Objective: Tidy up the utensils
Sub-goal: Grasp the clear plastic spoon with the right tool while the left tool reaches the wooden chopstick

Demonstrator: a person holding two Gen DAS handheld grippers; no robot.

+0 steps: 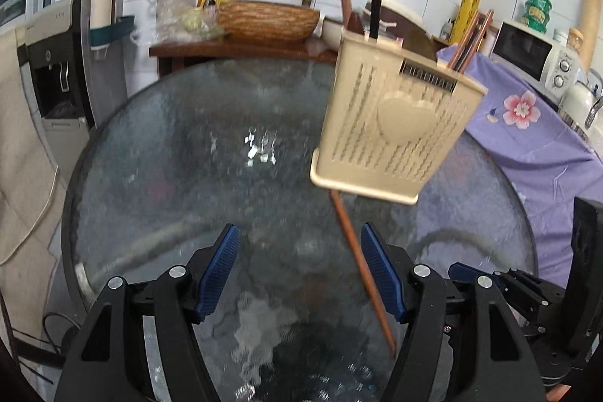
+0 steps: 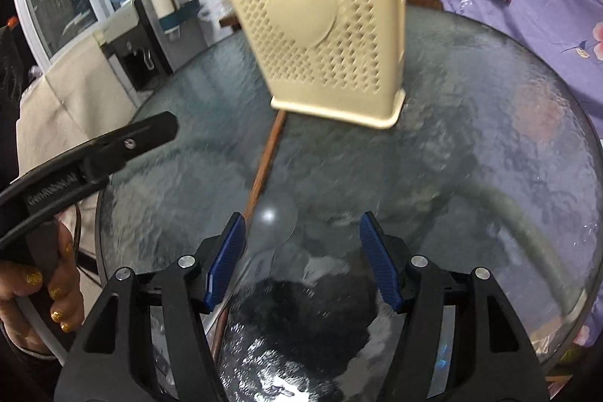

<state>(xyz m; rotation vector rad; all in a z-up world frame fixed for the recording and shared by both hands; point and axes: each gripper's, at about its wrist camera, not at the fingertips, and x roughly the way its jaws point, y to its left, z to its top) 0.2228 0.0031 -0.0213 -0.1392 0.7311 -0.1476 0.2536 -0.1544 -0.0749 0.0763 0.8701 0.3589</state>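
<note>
1. Utensil holder (image 1: 395, 123): beige perforated plastic with a raised heart, on the far half of the round glass table (image 1: 158, 145); chopsticks and a dark handle stand in it.
2. One brown chopstick (image 1: 361, 270) lies flat from the holder's base toward the near edge.
3. Left gripper (image 1: 300, 272) and right gripper (image 2: 302, 260): both released, nothing clasped.
4. The table's left half is bare.
</note>
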